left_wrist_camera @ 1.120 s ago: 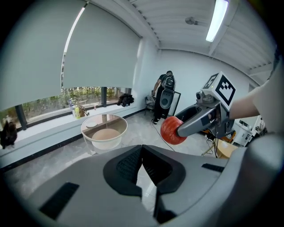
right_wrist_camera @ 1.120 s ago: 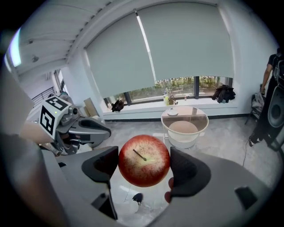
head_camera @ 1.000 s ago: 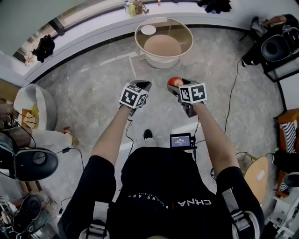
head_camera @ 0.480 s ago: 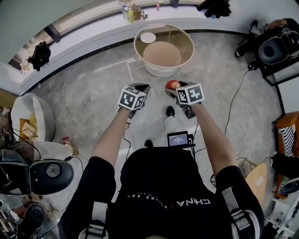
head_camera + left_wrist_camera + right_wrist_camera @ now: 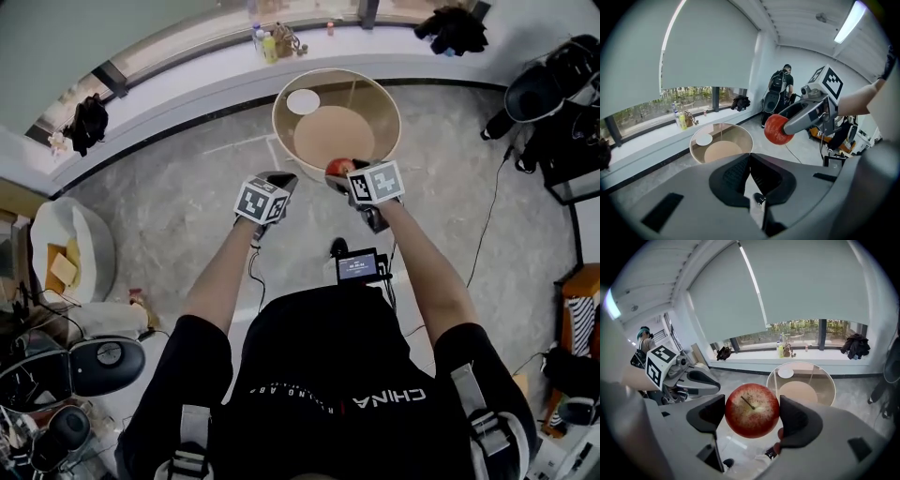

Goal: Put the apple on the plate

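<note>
A red apple (image 5: 752, 409) with a short stem sits clamped between the dark pads of my right gripper (image 5: 343, 174), which is shut on it. In the head view the apple (image 5: 339, 168) hangs in the air over the near rim of a round glass table (image 5: 382, 101). A small white plate (image 5: 302, 101) lies on the far left part of that table, well beyond the apple. My left gripper (image 5: 281, 179) is held level to the left of the apple, shut, with nothing in it. In its own view the apple (image 5: 777, 129) shows up and to the right.
Under the glass top is a round wooden lower shelf (image 5: 334, 134). Bottles (image 5: 270, 45) stand on the window ledge behind the table. A dark bag (image 5: 456, 28) lies on the ledge at the right. Cables and black gear (image 5: 553, 89) are on the floor at the right.
The person has stepped toward the table. Both grippers and the held apple have moved forward, from over bare floor to the table's near rim.
</note>
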Motion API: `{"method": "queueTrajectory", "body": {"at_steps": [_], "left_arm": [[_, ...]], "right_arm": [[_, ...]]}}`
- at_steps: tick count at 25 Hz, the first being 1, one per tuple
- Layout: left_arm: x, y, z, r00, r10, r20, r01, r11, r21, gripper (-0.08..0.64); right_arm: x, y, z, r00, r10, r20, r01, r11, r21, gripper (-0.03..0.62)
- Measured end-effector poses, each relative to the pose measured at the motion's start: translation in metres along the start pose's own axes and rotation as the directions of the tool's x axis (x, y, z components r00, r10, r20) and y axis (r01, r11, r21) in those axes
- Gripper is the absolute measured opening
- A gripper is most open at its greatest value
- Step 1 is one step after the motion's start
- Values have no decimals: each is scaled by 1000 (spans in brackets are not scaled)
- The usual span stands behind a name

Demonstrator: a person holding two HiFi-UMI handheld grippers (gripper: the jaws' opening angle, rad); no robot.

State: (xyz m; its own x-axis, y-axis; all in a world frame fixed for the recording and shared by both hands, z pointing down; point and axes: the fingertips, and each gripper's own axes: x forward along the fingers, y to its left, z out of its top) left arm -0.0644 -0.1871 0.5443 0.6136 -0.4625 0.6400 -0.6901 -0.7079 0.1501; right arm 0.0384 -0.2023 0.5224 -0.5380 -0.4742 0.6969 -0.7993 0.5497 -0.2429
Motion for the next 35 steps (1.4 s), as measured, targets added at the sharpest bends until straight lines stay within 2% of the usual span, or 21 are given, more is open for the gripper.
{"method": "queueTrajectory", "body": {"at_steps": [5,8,11,15,21,26,30,35], "left_arm": [[38,40,61,999,49,16,-49,998,-38,18],[48,60,81,998,59,24,-57,995,-76,18],[56,78,87,998,69,2,-69,996,-51,18],[60,108,97,992,126,-6,-126,992,-12,18],[68,121,111,998,69,4,-69,997,33,18],[77,124,111,999,27,-19,-26,998,56,18],[78,134,113,999,36,-32,-35,999,39,18],[95,126,119,998,46,-33,-45,999,31,18]], "right_arm": [[20,-60,60,999,36,-11,-36,999,-34,380],[39,-75,84,999,41,-23,-42,999,-29,380],[54,-74,92,998,51,-21,-52,999,-17,380],[67,-78,111,1000,20,8,-20,1000,-14,380],[75,-80,137,999,-2,52,1,1000,14,380],[83,-80,141,1000,-9,30,8,1000,5,380],[84,-84,146,1000,-7,25,7,1000,12,380],[78,-106,136,1000,0,4,0,1000,7,380]]}}
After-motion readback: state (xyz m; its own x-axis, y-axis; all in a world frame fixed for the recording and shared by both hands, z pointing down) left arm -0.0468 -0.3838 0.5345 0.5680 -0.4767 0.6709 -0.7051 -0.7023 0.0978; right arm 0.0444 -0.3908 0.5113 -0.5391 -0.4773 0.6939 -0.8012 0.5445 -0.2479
